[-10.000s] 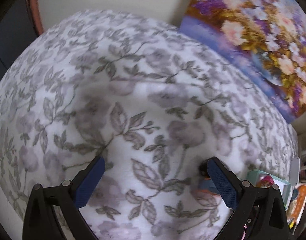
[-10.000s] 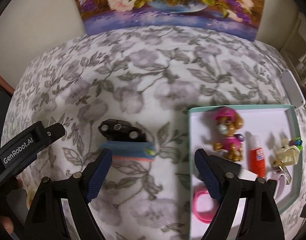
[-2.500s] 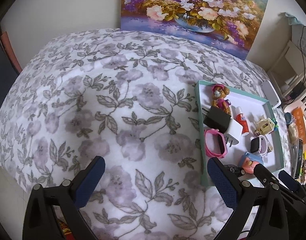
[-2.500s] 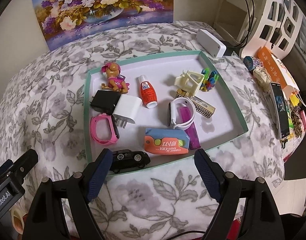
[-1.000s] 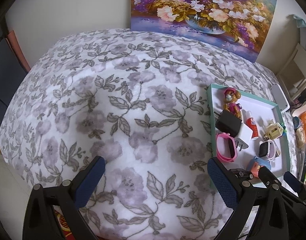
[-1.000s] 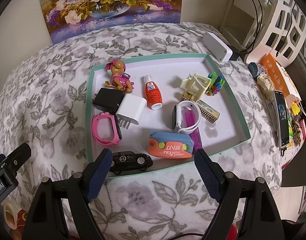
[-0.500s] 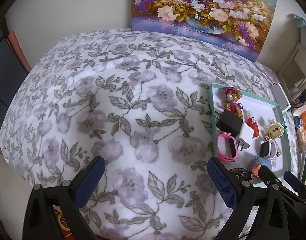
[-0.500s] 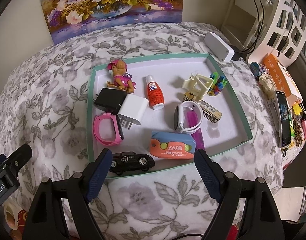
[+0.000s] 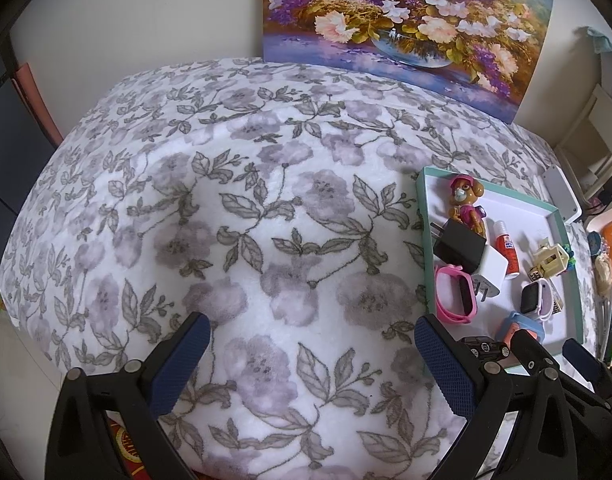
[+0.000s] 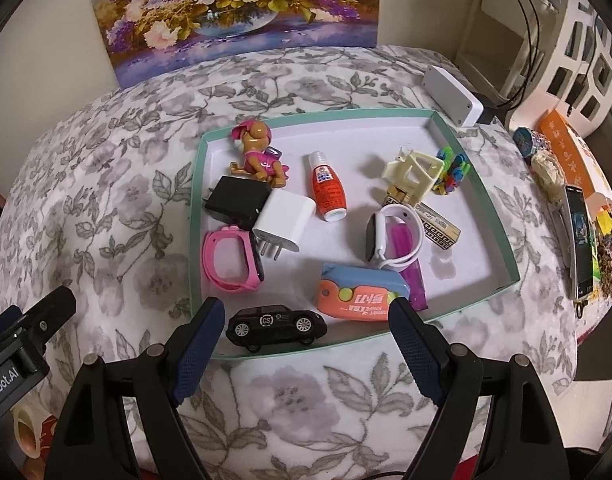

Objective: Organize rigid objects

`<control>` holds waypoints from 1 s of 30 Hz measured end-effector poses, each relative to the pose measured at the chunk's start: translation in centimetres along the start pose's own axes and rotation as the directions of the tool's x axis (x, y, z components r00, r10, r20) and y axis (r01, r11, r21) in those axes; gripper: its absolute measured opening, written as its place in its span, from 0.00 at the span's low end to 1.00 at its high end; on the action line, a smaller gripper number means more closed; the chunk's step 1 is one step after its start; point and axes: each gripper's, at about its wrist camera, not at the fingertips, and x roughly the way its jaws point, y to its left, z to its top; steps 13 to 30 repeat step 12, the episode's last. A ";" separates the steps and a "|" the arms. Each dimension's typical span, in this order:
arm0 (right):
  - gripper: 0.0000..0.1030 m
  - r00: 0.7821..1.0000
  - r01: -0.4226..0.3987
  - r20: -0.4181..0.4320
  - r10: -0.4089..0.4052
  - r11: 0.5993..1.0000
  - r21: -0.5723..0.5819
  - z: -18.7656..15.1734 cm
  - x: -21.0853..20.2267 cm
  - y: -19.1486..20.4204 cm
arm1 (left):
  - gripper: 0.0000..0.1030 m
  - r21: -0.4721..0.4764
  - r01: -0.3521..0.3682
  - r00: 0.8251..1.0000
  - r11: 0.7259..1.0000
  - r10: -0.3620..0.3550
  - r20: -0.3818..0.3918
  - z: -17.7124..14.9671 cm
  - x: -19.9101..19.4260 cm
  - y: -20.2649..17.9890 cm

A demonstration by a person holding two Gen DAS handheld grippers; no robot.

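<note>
Both my hand-held grippers are empty, jaws wide: right hand-held gripper [image 10: 301, 344] hangs over the tray [image 10: 502, 240] near edge, left hand-held gripper [image 9: 312, 354] over bare bed [image 9: 225, 200] left of the tray. All items look to be inside the tray. Toy car [image 10: 277, 326] at its near-left corner: light, hard, glossy, rolls; I'd pinch across its doors. Charger [image 10: 281, 218], left of tray centre: smooth, grip its flat sides.

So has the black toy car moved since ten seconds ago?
Yes. The black toy car now sits inside the tray at its near edge; earlier it lay on the blanket left of it.
</note>
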 end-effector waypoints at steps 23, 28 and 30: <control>0.82 1.000 -0.006 0.002 0.006 1.000 -0.012 -0.1 0.1 0.4 | 1.00 0.005 0.002 1.000 1.000 -0.002 -0.003 0.0 0.0 0.0; 0.82 1.000 -0.006 0.002 0.006 1.000 -0.012 -0.1 0.1 0.4 | 1.00 0.005 0.002 1.000 1.000 -0.002 -0.003 0.0 0.0 0.0; 0.82 1.000 -0.006 0.002 0.006 1.000 -0.012 -0.1 0.1 0.4 | 1.00 0.005 0.002 1.000 1.000 -0.002 -0.003 0.0 0.0 0.0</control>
